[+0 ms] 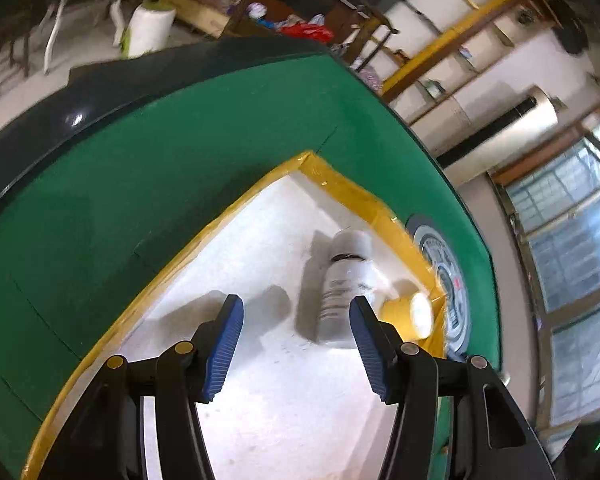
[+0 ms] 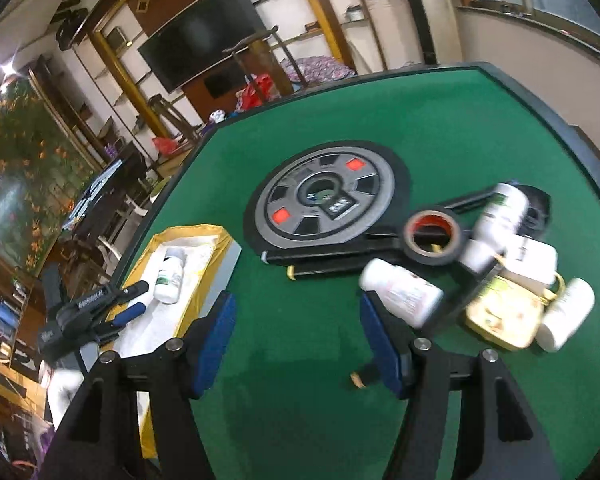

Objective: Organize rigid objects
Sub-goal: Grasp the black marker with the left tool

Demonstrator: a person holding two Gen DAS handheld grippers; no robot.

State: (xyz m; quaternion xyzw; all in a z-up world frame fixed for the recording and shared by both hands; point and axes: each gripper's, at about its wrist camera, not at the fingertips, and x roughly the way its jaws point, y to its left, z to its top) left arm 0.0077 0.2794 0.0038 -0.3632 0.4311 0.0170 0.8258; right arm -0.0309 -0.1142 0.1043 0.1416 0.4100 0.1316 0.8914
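A white bottle [image 1: 346, 284] lies in the white tray with yellow-taped rim [image 1: 340, 184]; a yellow tape roll [image 1: 410, 314] sits beside it at the tray's right edge. My left gripper [image 1: 296, 312] is open and empty just above the tray, close to the bottle. It also shows in the right wrist view [image 2: 138, 300], over the tray [image 2: 220, 268] and bottle [image 2: 171, 274]. My right gripper [image 2: 298, 312] is open and empty above the green table, left of a pile: white bottles [image 2: 400, 290], black tape roll [image 2: 434, 240], yellow tin [image 2: 502, 314].
A grey round dial [image 2: 320, 200] is set in the middle of the green table [image 2: 420, 120]. A black flat bar [image 2: 332, 258] lies before it. A small gold-tipped item [image 2: 358, 380] lies near my right finger. Shelves, a TV and chairs stand beyond the table.
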